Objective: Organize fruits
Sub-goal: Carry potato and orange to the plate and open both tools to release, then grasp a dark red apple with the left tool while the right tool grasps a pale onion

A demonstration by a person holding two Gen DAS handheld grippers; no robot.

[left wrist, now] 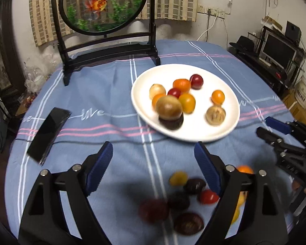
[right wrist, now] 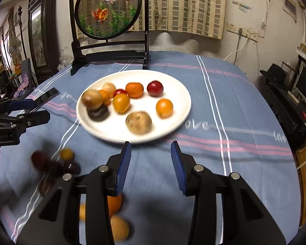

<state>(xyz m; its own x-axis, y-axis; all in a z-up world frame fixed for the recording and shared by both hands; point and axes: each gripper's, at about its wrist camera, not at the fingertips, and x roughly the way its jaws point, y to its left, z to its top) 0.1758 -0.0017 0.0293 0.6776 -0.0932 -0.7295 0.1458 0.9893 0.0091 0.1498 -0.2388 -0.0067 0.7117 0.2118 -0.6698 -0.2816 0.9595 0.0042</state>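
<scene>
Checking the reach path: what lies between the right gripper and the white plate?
In the right wrist view, only bare blue tablecloth separates the right gripper from the plate.

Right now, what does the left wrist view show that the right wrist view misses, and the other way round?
Only the left wrist view shows the red fruit among the loose dark ones near its fingers. Only the right wrist view shows the pale orange fruit lying low beside its left finger. Both share the white plate of fruit, the black phone, the goldfish screen and the blue cloth.
</scene>
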